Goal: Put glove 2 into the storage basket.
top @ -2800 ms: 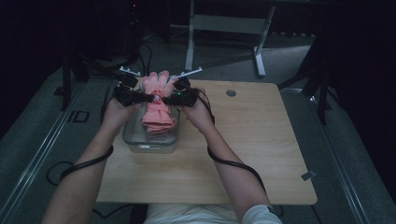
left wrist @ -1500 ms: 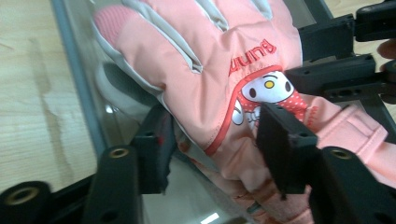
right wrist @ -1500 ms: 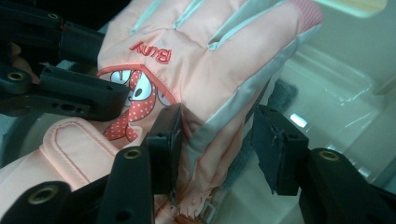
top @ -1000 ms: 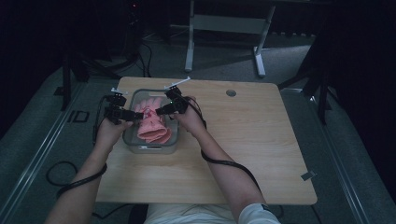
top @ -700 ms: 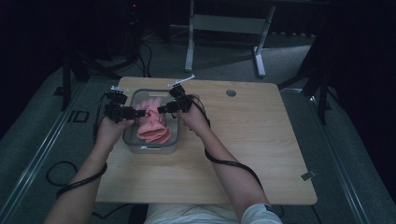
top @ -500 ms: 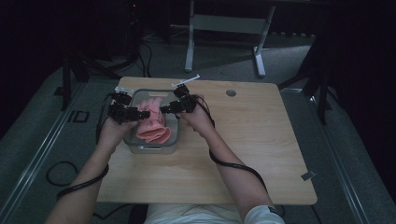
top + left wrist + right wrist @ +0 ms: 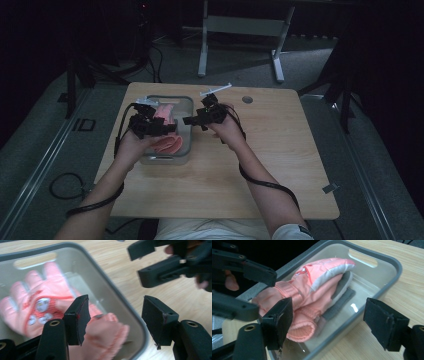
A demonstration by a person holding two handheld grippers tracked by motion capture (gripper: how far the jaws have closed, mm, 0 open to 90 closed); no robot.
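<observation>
From the high view, I see the pink gloves lying in the grey bin on the tabletop. Left gripper view: my left tool gapes empty. Right gripper view: my right tool, jaws just opening, holds nothing. Placement looks done; I judge only pulling back remains.

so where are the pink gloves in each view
High view: the pink gloves lie in the grey bin at the table's left, partly under the left gripper.
Left gripper view: left half, palm prints up, cuff behind the left finger.
Right gripper view: centre-left, stacked in the bin.
Shared landmark: the bin's slotted handle.
</observation>
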